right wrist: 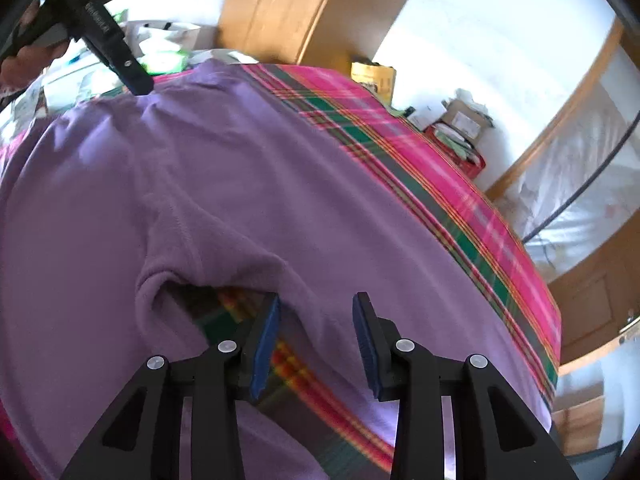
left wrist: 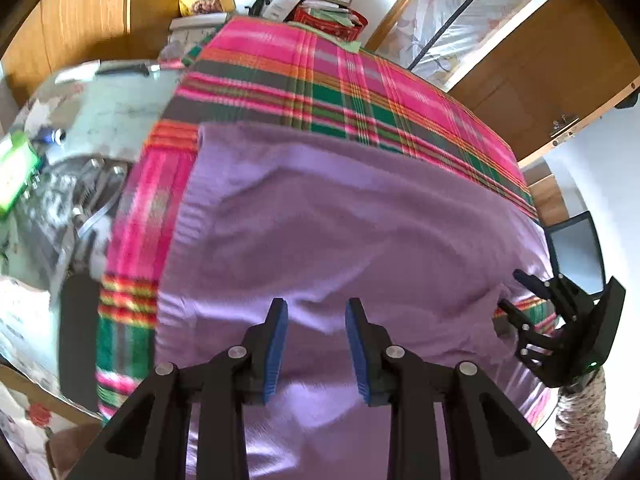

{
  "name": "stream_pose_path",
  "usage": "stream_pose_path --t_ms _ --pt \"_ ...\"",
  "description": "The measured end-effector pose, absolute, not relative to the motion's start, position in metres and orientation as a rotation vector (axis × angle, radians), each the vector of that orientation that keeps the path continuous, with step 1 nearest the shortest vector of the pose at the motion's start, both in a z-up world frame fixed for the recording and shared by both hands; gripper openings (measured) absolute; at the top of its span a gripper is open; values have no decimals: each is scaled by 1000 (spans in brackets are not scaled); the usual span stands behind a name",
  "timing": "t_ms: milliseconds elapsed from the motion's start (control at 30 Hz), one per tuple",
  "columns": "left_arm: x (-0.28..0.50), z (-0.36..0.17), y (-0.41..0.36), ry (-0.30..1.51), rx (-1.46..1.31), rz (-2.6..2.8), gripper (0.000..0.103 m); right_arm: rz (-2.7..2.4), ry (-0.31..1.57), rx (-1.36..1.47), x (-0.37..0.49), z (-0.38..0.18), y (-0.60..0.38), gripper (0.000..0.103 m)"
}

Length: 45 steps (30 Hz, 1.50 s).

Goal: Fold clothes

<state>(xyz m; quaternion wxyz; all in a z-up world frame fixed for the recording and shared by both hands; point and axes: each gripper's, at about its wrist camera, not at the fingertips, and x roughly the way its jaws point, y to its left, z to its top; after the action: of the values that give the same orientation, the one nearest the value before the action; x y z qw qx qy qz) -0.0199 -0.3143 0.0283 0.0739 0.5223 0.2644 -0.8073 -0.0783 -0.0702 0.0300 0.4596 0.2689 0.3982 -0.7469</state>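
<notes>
Your left gripper [left wrist: 316, 344]: jaws open over the purple sweater [left wrist: 340, 220] | your right gripper [right wrist: 316, 344]: jaws open, empty, sleeve [right wrist: 320, 300] under them | plaid blanket [left wrist: 320, 80] beyond

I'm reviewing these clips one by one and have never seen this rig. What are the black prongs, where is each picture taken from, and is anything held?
No robot here: a person holds a two-finger gripper in each hand, each with a camera looking along its fingers. One picture is from the left gripper, the other from the right gripper. A purple sweater lies spread on a plaid blanket. Both grippers stand open above the sweater, and neither holds anything. The right one straddles a sleeve.
</notes>
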Motion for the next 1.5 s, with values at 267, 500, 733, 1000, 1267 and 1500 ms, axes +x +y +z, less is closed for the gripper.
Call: stream_pose_path --t_ms 267,500,733,1000,1267,1500 --pt "-57 44 -328 489 1580 -2412 31 -1685 1064 740 -101 53 -56 39" --pt "-112 36 -312 155 1680 -2479 31 -1681 912 850 -168 79 -80 39" --pt "-146 20 -316 4 1757 -2476 31 -1659 892 928 -217 55 -121 39" --pt "-158 0 -313 -95 1826 -2442 31 -1635 932 953 -232 28 -136 39" --pt "-165 -4 -315 -140 1800 -2471 33 -1600 930 952 -239 22 -146 39" --pt "-163 -7 -296 -330 1729 -2500 28 -1576 870 980 -245 25 -147 39"
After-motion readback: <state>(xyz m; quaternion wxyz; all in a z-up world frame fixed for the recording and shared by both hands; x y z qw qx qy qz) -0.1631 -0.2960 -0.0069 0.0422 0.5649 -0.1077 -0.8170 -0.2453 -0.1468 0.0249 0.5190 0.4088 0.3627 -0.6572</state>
